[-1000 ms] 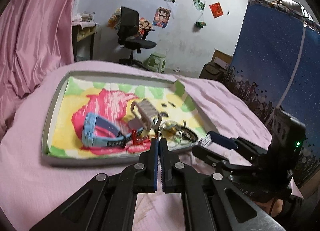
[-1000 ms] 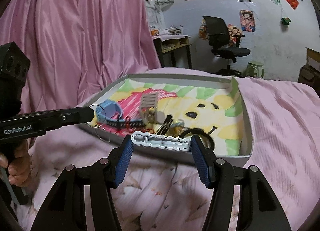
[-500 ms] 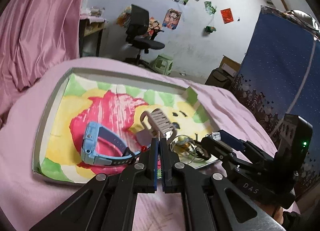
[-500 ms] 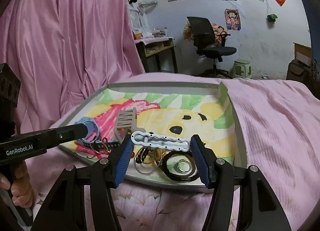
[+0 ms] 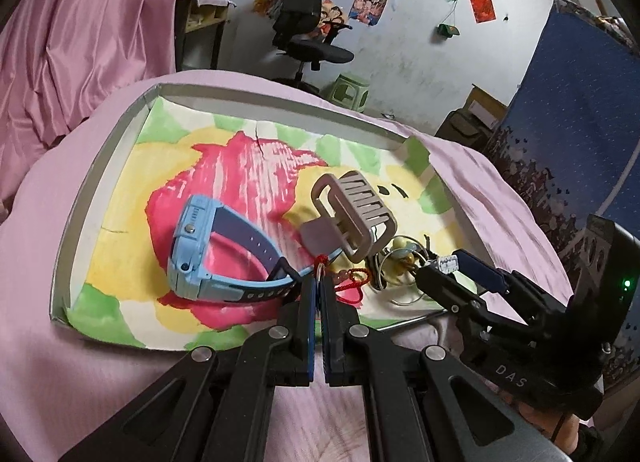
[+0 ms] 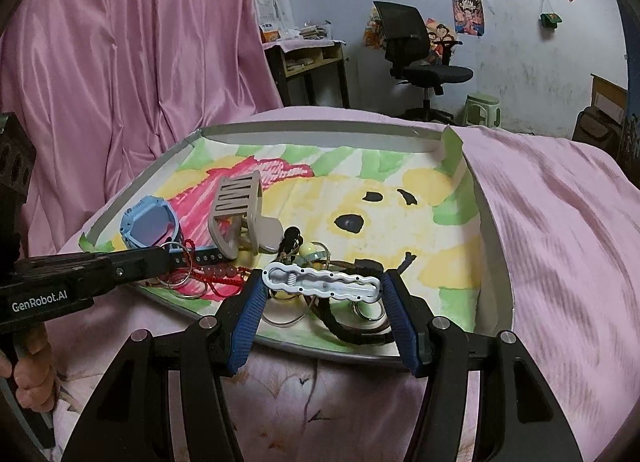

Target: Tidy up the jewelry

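Left tool (image 5: 319, 282): fingers pressed almost together, clamped on a thin metal ring (image 6: 179, 262) at the near edge of the tray (image 5: 100, 166). In the right wrist view, left tool (image 6: 170, 258) reaching in from the left, ring pinched at its tips, further wire rings hanging just below.

Right tool (image 6: 322, 282): blue-padded fingers spread wide, gripping a white wavy hair clip (image 6: 320, 282) endwise between them, above the near rim of the tray. In the left wrist view, right tool (image 5: 450, 266) at the right, one end of the clip visible at its tip.

Tray: shallow, grey-walled, lined with a painted paper sheet (image 6: 400, 190), resting on a pink bedspread (image 6: 560, 222).

Tray contents:
- Light blue watch (image 5: 192, 246) on its side at the left, strap looped toward the left tool.
- Beige claw clip (image 5: 352, 214) upright beside the watch strap, touching it or nearly so; cannot tell which.
- Red cord bracelet (image 6: 222, 276) with beads, along the near edge below the watch strap.
- Black band (image 6: 348, 326) and small ring (image 6: 366, 310) beneath the white clip.
- Tangle of wire hoops and pale beads (image 5: 400, 266) between claw clip and right tool.
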`<move>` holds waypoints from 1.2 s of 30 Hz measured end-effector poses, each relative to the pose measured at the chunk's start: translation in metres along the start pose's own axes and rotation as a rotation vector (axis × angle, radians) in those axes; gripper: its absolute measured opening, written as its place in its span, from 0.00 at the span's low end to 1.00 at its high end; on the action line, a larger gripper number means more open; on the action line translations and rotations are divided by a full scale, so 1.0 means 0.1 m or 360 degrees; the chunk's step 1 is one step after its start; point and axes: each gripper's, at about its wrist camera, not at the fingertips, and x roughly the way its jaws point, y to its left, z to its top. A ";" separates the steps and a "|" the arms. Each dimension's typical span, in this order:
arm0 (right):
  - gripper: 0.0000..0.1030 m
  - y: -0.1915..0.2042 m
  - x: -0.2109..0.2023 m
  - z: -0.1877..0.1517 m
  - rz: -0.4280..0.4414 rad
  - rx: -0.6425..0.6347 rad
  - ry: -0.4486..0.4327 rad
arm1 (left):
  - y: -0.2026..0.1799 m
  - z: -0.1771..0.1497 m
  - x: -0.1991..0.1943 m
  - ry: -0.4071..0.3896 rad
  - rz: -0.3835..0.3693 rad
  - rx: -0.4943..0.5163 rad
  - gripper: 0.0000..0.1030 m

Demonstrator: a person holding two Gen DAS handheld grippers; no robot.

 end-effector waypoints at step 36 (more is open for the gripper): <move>0.82 -0.08 -0.34 0.04 -0.0012 0.0067 -0.0208 | 0.01 -0.04 -0.41 -0.0271 0.0251 0.0059 0.72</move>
